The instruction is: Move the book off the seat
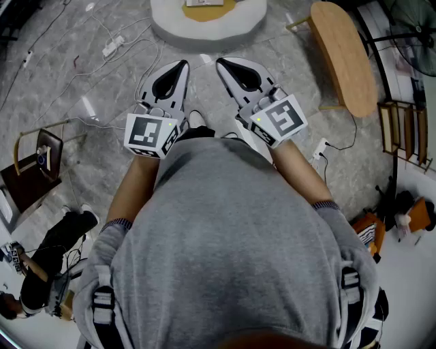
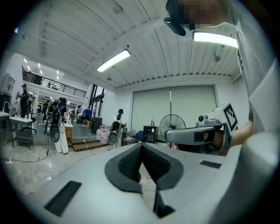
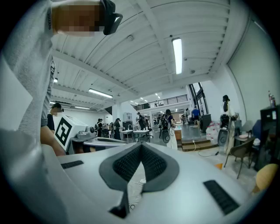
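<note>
Down past our grey shirt [image 1: 231, 245], both tools are held out level, side by side. The left gripper [image 1: 181, 65] has its jaws pressed together with nothing between them. The right gripper [image 1: 222, 64] is the same, closed and empty. Beyond the tips there's a stretch of floor [image 1: 68, 75] crossed by cables, then the round white seat [image 1: 167, 27], well apart from us. What looks like the book [image 1: 204, 2] lies on its yellow centre, cut by the top edge. A wooden bench [image 1: 344, 54] stands off right.
</note>
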Demonstrator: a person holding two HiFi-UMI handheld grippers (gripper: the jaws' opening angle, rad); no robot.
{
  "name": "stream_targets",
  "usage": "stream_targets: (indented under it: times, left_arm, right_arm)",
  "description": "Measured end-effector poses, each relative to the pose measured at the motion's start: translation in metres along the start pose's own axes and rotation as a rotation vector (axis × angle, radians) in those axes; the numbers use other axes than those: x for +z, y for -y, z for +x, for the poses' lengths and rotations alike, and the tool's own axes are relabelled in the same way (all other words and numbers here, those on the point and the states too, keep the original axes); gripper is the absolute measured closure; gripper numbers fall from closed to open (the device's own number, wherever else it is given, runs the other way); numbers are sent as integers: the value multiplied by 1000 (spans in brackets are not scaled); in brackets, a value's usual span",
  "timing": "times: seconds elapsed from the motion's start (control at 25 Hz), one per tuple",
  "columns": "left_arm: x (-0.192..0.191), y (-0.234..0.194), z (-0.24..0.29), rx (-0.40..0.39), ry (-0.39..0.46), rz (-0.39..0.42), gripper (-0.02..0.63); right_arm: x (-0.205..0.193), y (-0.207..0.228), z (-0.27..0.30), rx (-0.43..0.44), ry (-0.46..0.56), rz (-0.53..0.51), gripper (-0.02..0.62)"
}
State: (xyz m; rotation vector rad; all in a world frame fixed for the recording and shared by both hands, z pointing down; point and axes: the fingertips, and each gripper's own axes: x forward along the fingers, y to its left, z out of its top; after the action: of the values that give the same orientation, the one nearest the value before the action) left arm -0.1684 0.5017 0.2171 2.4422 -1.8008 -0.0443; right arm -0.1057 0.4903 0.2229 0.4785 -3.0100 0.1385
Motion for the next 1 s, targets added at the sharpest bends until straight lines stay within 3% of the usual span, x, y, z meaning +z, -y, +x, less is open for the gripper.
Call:
stream_targets:
  times: [0.64, 0.92, 1.0]
  left_arm:
    - [-5, -12, 0, 2, -31, 10, 590]
    - [-19, -20, 8, 11, -86, 6, 586]
    - [-26, -21, 13, 6, -113, 6, 547]
  right_arm:
    - [-5, -1, 10, -7, 5, 17, 588]
    - [-19, 8, 17, -17, -52, 32, 582]
    - [-25, 13, 21, -22, -85, 43, 558]
